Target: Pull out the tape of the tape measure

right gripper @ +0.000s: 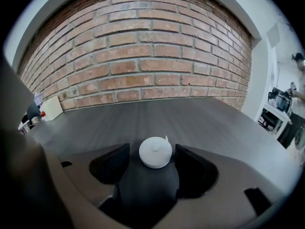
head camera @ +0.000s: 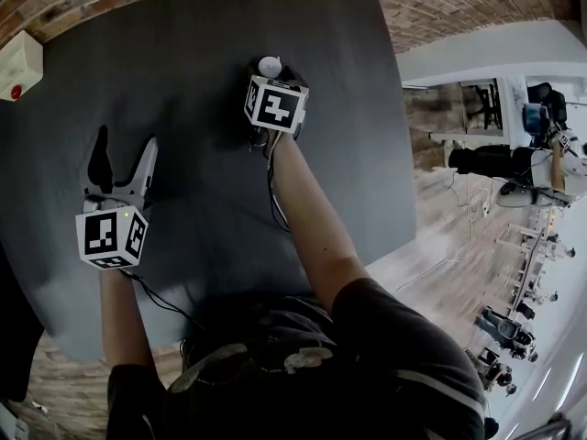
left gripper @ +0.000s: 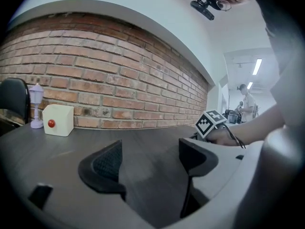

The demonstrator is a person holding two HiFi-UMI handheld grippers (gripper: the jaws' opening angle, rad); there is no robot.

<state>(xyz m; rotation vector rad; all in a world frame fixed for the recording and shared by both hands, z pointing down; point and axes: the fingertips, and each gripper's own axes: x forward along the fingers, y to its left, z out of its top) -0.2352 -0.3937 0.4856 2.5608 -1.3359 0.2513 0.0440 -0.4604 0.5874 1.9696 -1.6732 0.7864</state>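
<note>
Start with your right gripper (right gripper: 152, 152). Its jaws are spread, and the tape measure (right gripper: 155, 152) sits flat on the dark table (right gripper: 200, 113) right between them. The right jaw is just beside the case. The left jaw shows a sliver of tabletop between itself and the case, so nothing is pinched yet. The case is a small white disc lying on its face, so it has no long axis to line up with and you can close on it from where you are.

What matters is the tab (right gripper: 166, 139). A thin white sliver stands at the far rim of the disc, slightly to your right of centre, on the side away from your hand. Judging by that, the tape would run out away from you toward the brick wall (right gripper: 143, 56), not back toward your body.

Now your left gripper (left gripper: 151, 152). Its jaws are wide apart with only bare table between them, so it holds nothing. In the head view it (head camera: 119, 163) hangs well to the left of the tape measure and nearer to you. The right gripper's marker cube (head camera: 275, 104) stands between it and the disc.

So the right hand is the nearer one by far and looks set to anchor the case. The left hand would then have to travel forward and around the right jaws to reach the tab on the far side — a long reach, and the tab is a small target.
</note>
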